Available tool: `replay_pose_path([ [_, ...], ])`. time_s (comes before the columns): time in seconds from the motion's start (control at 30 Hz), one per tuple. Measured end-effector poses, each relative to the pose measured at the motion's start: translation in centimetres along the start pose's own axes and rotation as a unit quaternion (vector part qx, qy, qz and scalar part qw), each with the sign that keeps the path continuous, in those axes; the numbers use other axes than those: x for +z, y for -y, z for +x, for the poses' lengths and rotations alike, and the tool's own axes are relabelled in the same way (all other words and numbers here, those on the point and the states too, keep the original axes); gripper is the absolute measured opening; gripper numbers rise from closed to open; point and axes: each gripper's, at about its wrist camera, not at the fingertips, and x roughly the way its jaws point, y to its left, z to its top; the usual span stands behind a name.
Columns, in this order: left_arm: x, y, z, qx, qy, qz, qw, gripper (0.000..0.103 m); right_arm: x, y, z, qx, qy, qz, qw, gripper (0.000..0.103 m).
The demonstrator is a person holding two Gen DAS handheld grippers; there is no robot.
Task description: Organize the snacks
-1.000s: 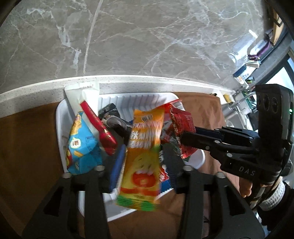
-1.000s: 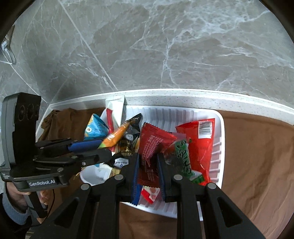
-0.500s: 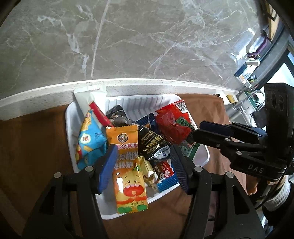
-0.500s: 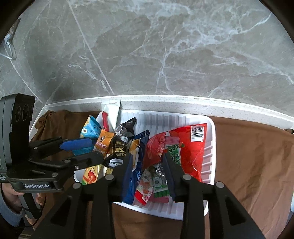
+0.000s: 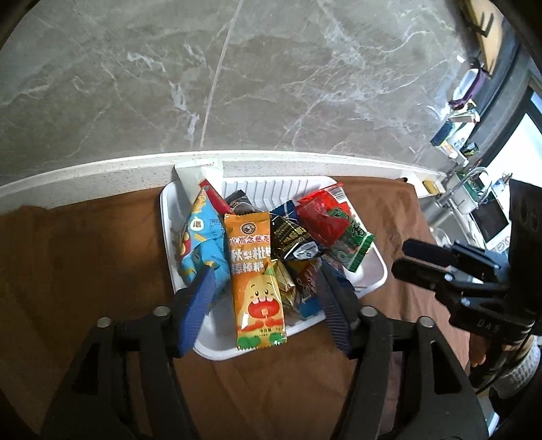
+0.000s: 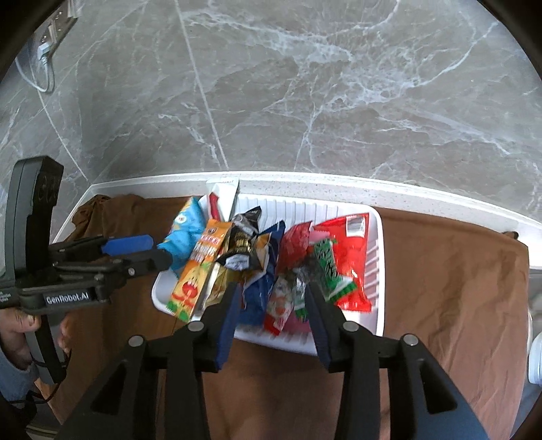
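Both grippers hung above the white tray [image 5: 169, 216] with nothing between their jaws: the left gripper [image 5: 264, 298] and the right gripper [image 6: 271, 304] had just been opening, each released and clear of the packets. The snacks lay heaped in the tray on the brown cloth [image 5: 84, 254], the orange packet [image 5: 252, 267] overhanging the near rim and the blue packet [image 5: 203, 243] leaning on the left wall. The step in hand looked like letting go and drawing off; done well, that meant lifting straight away so no pad snagged a wrapper and dragged the overhanging packet out. Only the left view showed the shelf [image 5: 454, 135] of clutter by the window; only the right view showed the red packet [image 6: 352, 257] lying flat against the tray's far side, and the wall socket [image 6: 50, 30].
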Motion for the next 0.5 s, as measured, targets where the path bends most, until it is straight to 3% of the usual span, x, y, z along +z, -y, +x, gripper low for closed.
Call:
replay_pose_path([
  [0.23, -1.4, 1.2, -3.0, 0.018, 0.013, 0.02, 0.9996, 0.063, -2.4, -0.8, -2.4, -0.02, 0.012, 0.004, 1.0, 0.044],
  [0.3, -1.6, 1.8, -3.7, 0.025, 0.017, 0.028, 0.9992, 0.063, -2.9, -1.1, -3.3, -0.026, 0.018, 0.006, 0.999, 0.049],
  [0.4, -2.0, 3.1, -4.9, 0.037, 0.023, 0.044, 0.9981, 0.072, -3.7, -1.6, -4.8, -0.035, 0.031, 0.006, 0.999, 0.058],
  [0.43, -2.2, 3.7, -5.3, 0.042, 0.026, 0.052, 0.9975, 0.079, -3.9, -1.8, -5.3, -0.04, 0.035, 0.004, 0.999, 0.06],
  [0.5, -2.4, 4.9, -6.0, 0.054, 0.029, 0.07, 0.9957, 0.09, -4.2, -2.3, -6.5, -0.052, 0.048, -0.002, 0.998, 0.074],
])
